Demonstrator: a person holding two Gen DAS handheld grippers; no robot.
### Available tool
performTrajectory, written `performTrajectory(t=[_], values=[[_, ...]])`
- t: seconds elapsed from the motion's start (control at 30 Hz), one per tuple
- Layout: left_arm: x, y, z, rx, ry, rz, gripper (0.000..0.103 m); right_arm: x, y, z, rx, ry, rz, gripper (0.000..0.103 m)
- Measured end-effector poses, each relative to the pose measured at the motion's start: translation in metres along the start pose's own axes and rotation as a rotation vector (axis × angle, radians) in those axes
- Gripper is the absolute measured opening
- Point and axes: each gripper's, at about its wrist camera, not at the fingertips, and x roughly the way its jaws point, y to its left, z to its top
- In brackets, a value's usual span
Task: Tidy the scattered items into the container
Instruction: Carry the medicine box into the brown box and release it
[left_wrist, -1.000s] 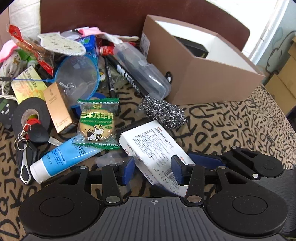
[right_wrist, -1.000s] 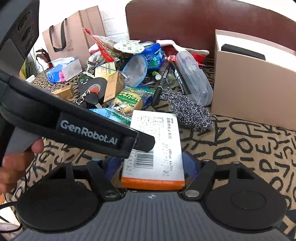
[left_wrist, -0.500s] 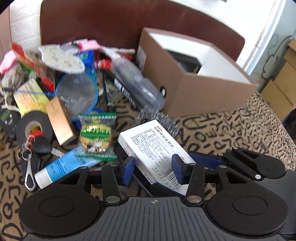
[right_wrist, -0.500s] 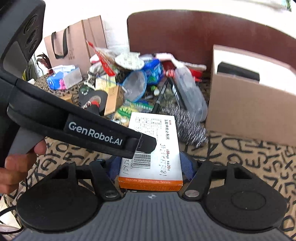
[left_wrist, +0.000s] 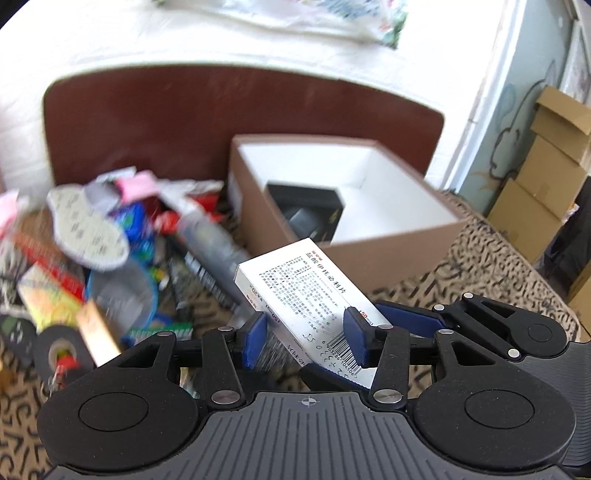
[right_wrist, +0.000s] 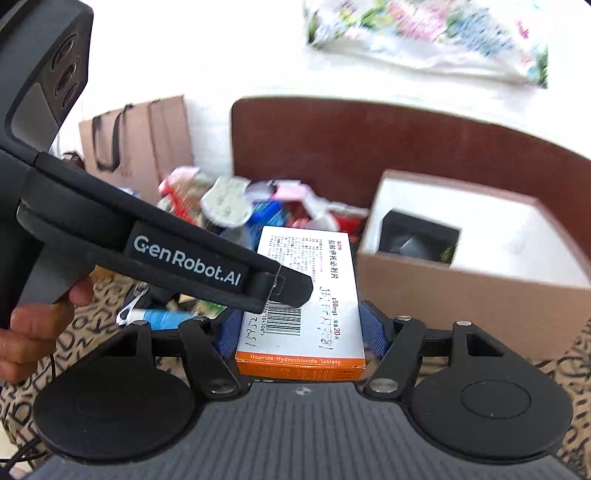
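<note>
A surface covered by a tan cloth with black letter shapes (left_wrist: 480, 266) carries an open brown cardboard box (left_wrist: 391, 254) at the right. Left of the box lies a blurred heap of small items (left_wrist: 122, 243), including a roll of black tape (left_wrist: 59, 350).

The pill box (right_wrist: 303, 291) is white with black print, a black barcode and an orange end. The carton (left_wrist: 388, 258) is brown outside and white inside, with a black item (left_wrist: 306, 206) in it. The cloth (left_wrist: 480, 266) is tan with black letter-like marks. The pads (left_wrist: 255, 338) are blue on black linkages. The headboard (left_wrist: 221, 114) is dark reddish-brown.
</note>
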Motion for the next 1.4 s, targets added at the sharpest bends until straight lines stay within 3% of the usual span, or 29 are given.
performTrajectory(t=[0.23,0.4,0.8,1.1,1.4], values=[[0.017,-0.032,0.043,0.082,-0.051,-0.047,0.06,-0.013,-0.033,0.021,-0.004,-0.075,-0.096,0.071],[0.042,-0.044,0.066,0.11,-0.053,-0.065,0.063,-0.003,-0.057,0.036,0.034,-0.071,-0.123,0.071],[0.105,-0.014,0.101,0.066,0.005,-0.068,0.065,0.054,-0.085,0.052,0.048,-0.034,-0.106,0.071],[0.158,0.001,0.111,0.076,0.079,-0.05,0.064,0.104,-0.105,0.054,0.079,0.075,-0.098,0.071],[0.183,0.012,0.135,0.084,0.06,-0.026,0.064,0.134,-0.111,0.064,0.041,0.089,-0.13,0.072]])
